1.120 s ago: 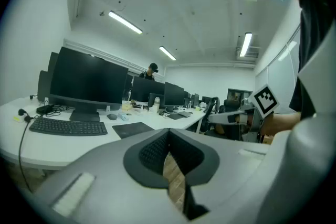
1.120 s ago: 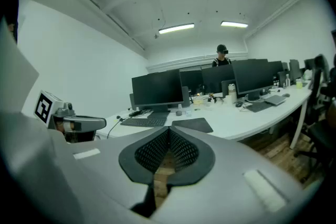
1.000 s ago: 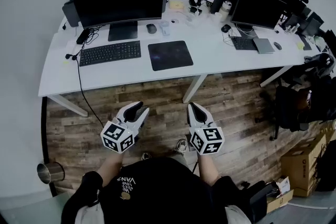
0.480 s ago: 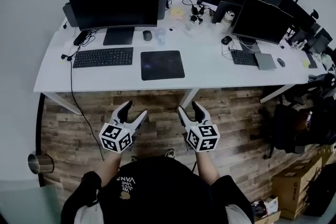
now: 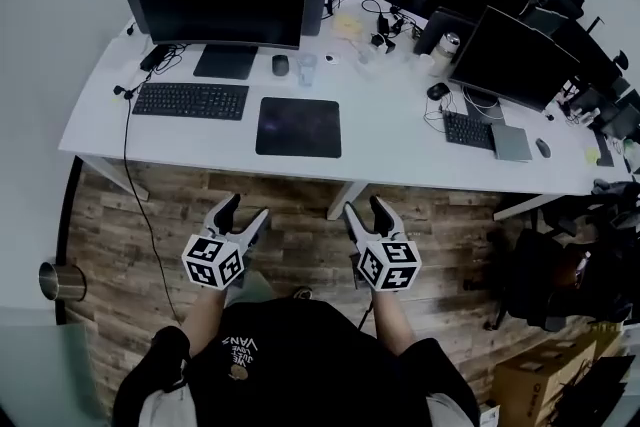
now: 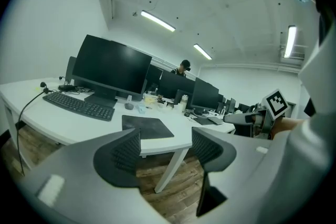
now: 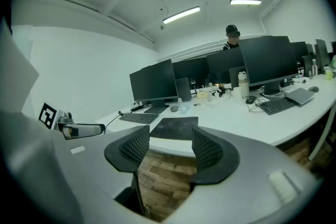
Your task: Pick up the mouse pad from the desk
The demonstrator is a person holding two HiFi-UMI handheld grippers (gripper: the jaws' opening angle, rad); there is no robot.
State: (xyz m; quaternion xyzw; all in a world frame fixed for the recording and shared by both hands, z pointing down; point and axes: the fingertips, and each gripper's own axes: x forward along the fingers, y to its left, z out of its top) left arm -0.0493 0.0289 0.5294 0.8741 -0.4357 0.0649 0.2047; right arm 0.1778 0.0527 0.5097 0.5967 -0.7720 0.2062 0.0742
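**Left tongs** (image 5: 245,209): released. The jaws are spread wide with nothing between the pads. Held over the wooden floor (image 5: 150,215), short of the counter's front edge and aimed toward it.

**Right tongs** (image 5: 365,207): released. The jaws are apart and empty. Level with the left tongs and a little apart from them, also over the floor.

**Mouse pad** (image 5: 298,127): dark and rectangular. It lies flat on the white counter (image 5: 400,150) near the front edge, ahead of both tongs, and neither touches it.

**Keyboard** (image 5: 191,100): black, just left of the mouse pad and not touching it.

**Monitor** (image 5: 222,0): black, on a stand behind the keyboard.

**Mouse** (image 5: 280,65): dark, behind the mouse pad and beside the monitor stand.

**Second keyboard** (image 5: 468,130) and **second monitor** (image 5: 510,60): further right on the same counter, well apart from the mouse pad.

**Counter leg** (image 5: 345,200): white and slanted, under the front edge. In the head view it shows between the two tongs.

**Metal bin** (image 5: 60,281): on the floor at the far left.

**Person** (image 7: 231,34): wearing a cap, partly visible behind the far monitors in the right gripper view.
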